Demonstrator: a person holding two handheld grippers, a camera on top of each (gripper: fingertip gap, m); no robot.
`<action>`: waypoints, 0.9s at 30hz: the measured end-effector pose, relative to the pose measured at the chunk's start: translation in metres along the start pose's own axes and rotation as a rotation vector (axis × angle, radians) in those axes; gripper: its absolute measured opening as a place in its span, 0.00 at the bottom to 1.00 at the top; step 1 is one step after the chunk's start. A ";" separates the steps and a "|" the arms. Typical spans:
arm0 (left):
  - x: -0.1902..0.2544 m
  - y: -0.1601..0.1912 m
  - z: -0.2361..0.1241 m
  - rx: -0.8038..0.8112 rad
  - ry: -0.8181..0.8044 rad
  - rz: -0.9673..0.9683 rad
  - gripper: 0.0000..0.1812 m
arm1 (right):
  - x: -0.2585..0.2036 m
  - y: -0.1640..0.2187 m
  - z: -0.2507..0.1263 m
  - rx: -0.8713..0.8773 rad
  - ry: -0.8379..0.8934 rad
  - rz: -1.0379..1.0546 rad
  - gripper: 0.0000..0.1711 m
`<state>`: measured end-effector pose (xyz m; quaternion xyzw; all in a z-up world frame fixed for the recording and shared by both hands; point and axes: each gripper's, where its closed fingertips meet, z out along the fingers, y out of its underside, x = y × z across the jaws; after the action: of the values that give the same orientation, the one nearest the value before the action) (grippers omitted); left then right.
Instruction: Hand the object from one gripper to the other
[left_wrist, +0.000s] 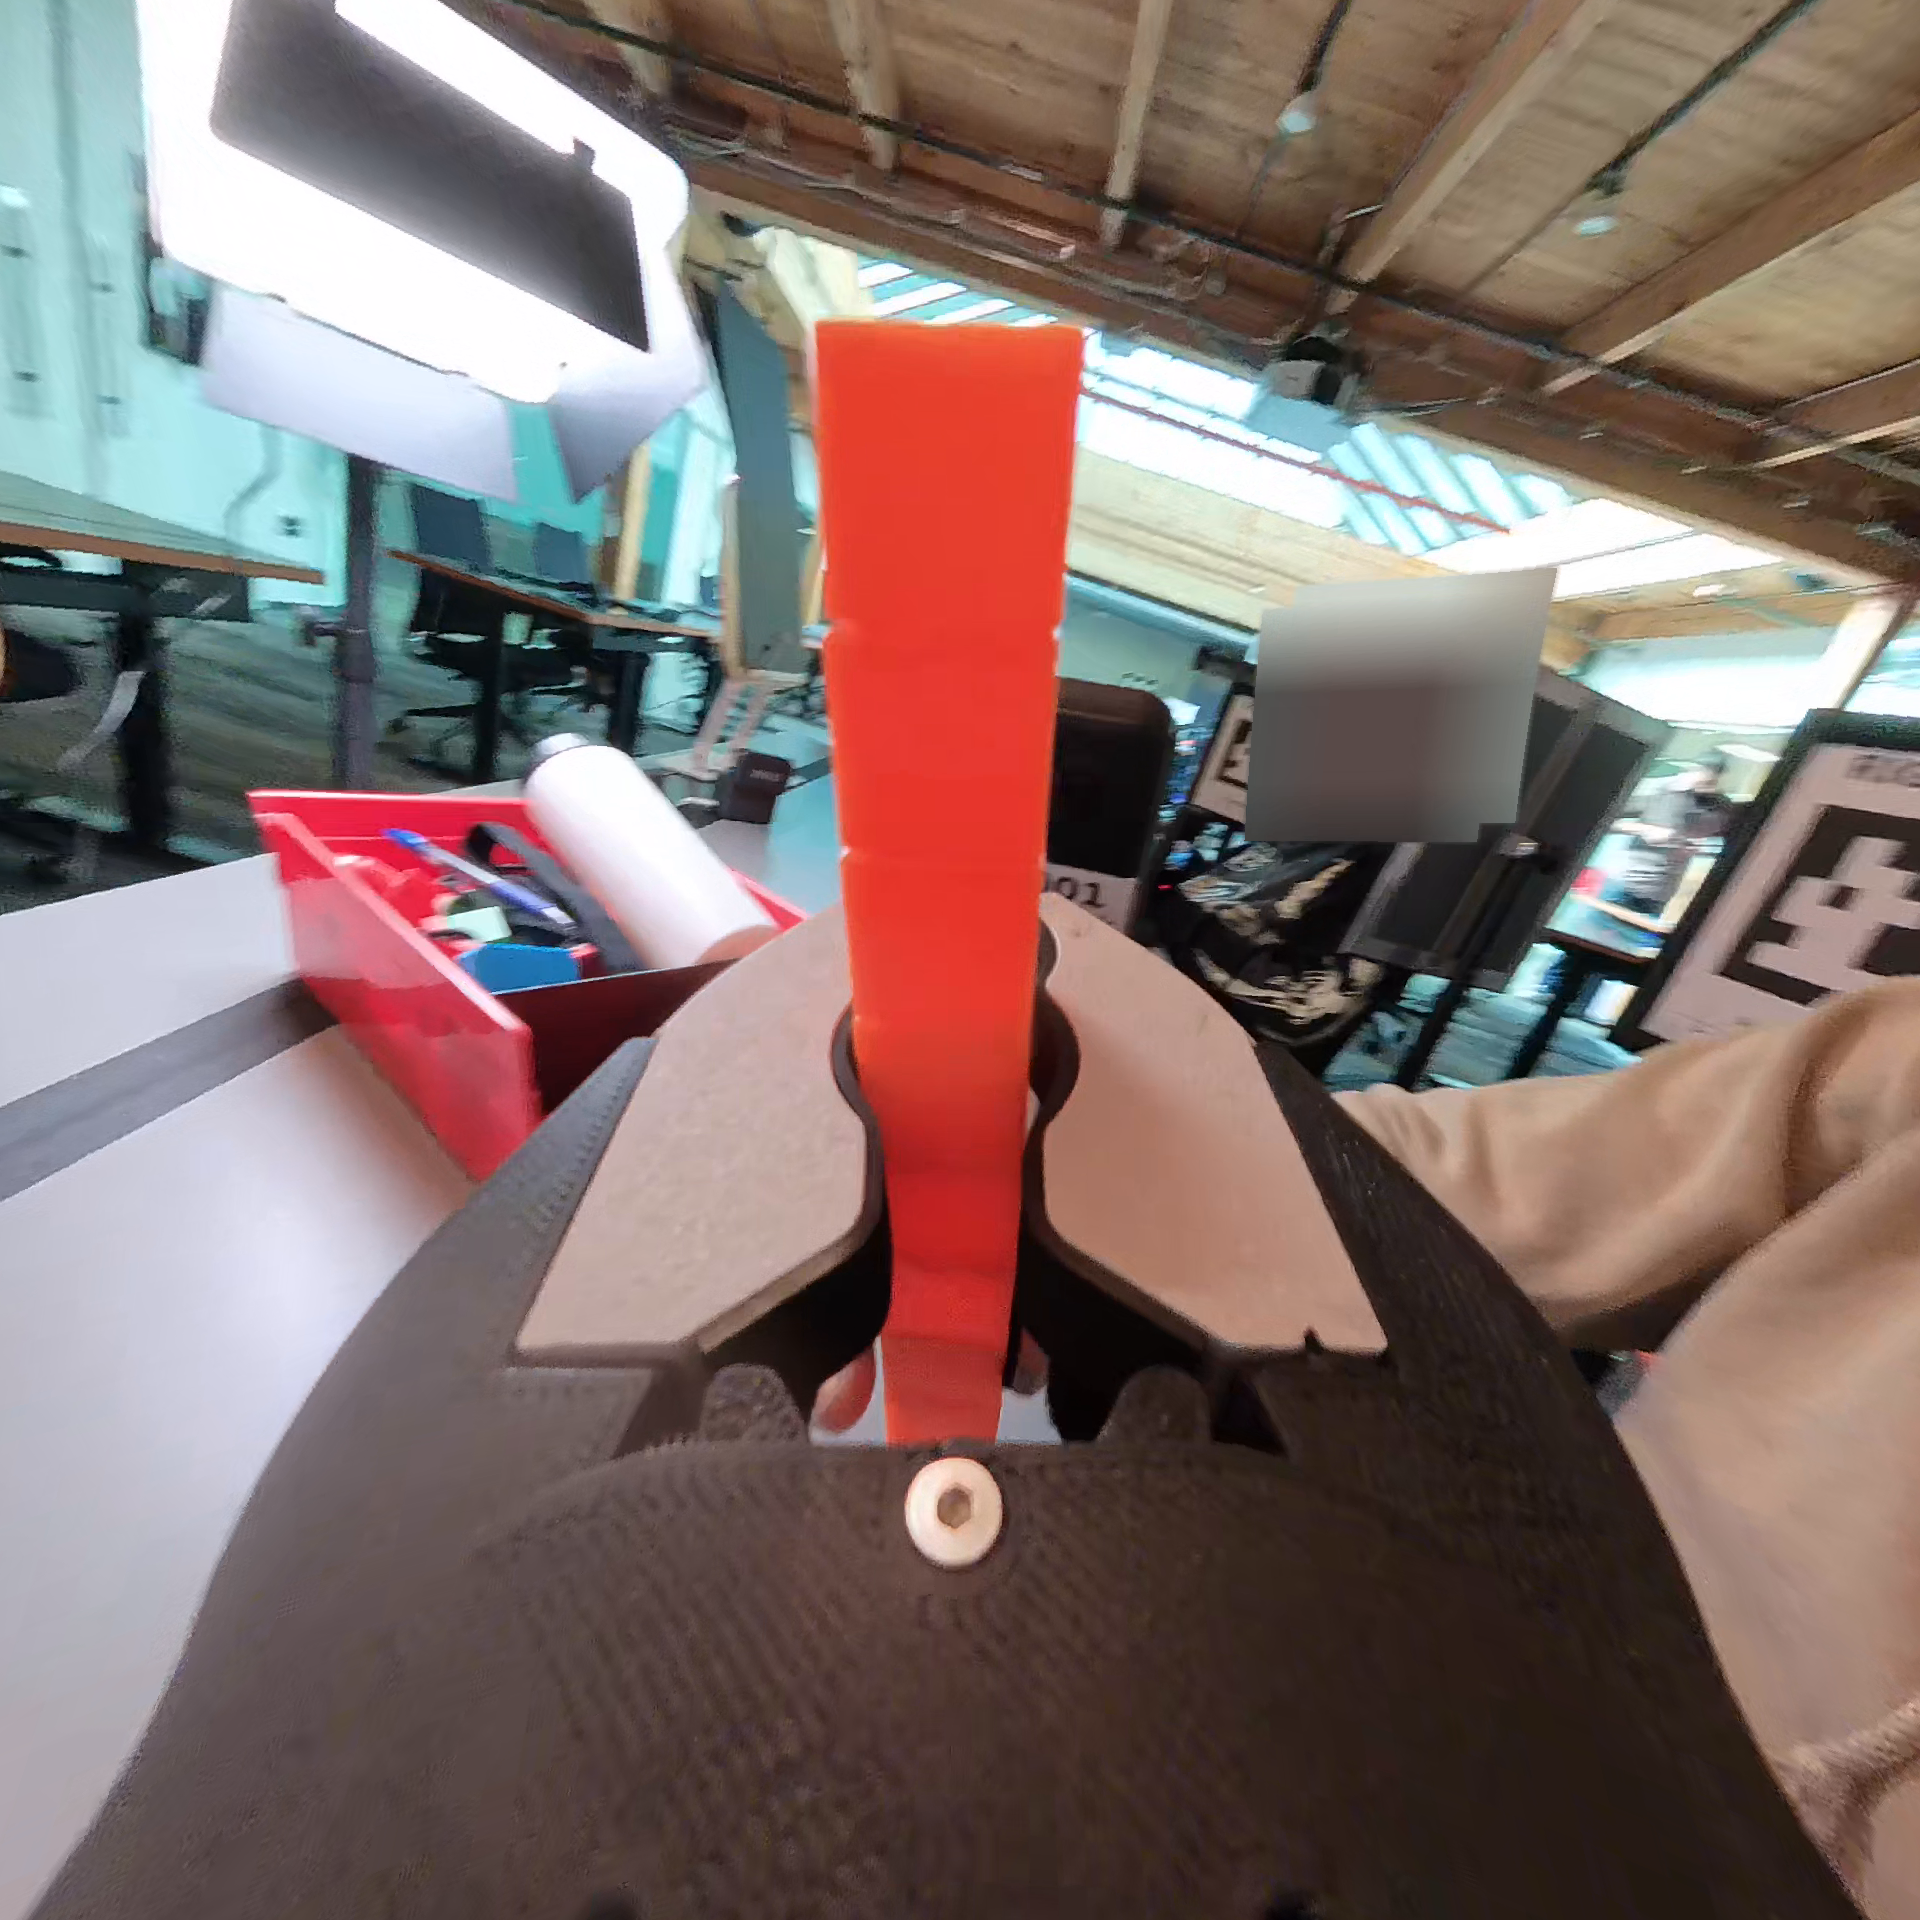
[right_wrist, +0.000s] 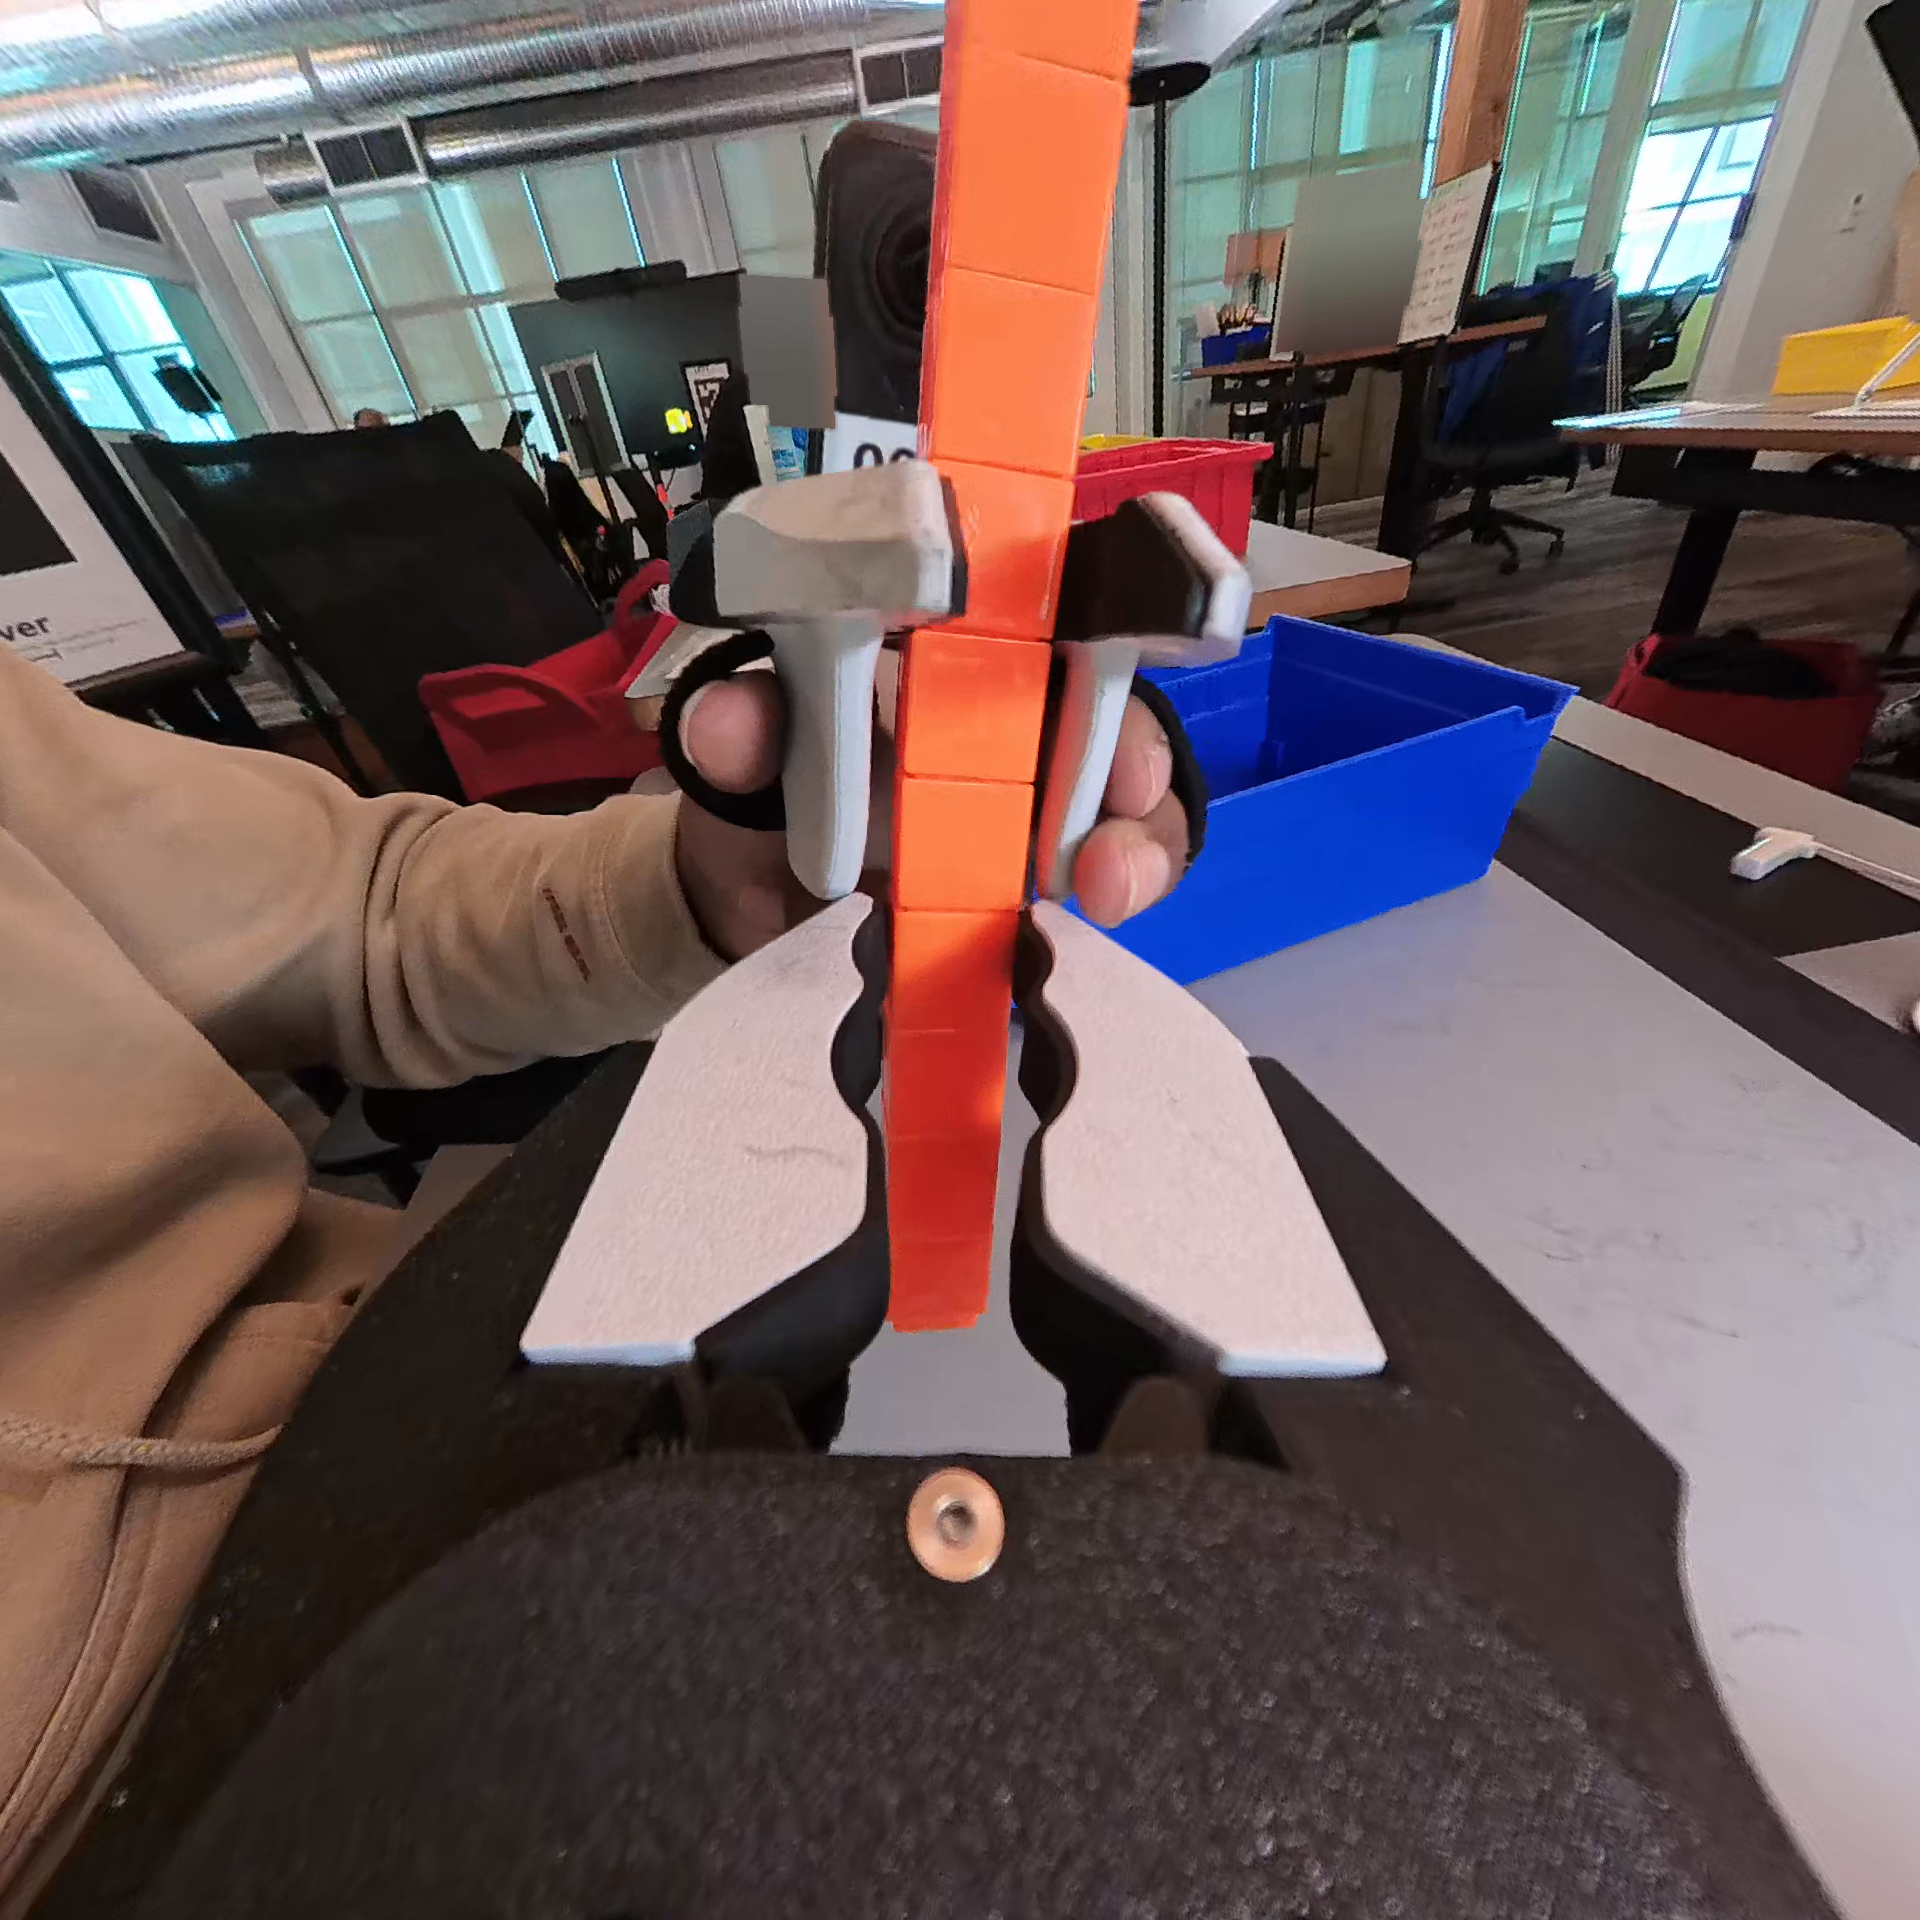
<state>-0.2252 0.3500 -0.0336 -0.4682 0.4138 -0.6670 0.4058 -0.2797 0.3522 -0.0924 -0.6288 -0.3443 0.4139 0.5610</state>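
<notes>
A long orange bar of joined segments (left_wrist: 945, 644) stands upright between the jaws of my left gripper (left_wrist: 940, 935), which is shut on it. In the right wrist view the same orange bar (right_wrist: 987, 727) runs up past the top edge. Its lower end sits between the jaws of my right gripper (right_wrist: 951, 914), whose fingertips press its sides. Higher up the bar, the left gripper (right_wrist: 1008, 561) is clamped on it, with a hand on its handles. My right gripper is hidden in the left wrist view.
A red bin (left_wrist: 416, 997) holding a white bottle (left_wrist: 644, 862) and small items sits on the grey table (left_wrist: 156, 1247) at left. A blue bin (right_wrist: 1351, 779) stands on the table (right_wrist: 1558, 1143) at right. A beige sleeve (right_wrist: 416, 914) reaches in from the left. Across from one pair of fingers to the other is roughly 7 centimetres.
</notes>
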 end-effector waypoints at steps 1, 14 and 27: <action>-0.004 -0.002 -0.001 -0.014 -0.041 0.016 0.19 | 0.003 -0.002 -0.001 -0.001 0.019 -0.002 0.13; -0.051 -0.055 -0.069 -0.234 -0.503 0.450 0.29 | 0.235 -0.019 -0.249 -0.141 1.075 0.485 0.13; -0.057 -0.112 -0.144 -0.182 -0.707 0.497 0.24 | 0.271 -0.024 -0.242 -0.281 1.268 0.350 0.31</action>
<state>-0.3679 0.4646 0.0225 -0.5878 0.4068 -0.3090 0.6273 0.0540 0.4966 -0.0984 -0.8637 0.1085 0.0006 0.4922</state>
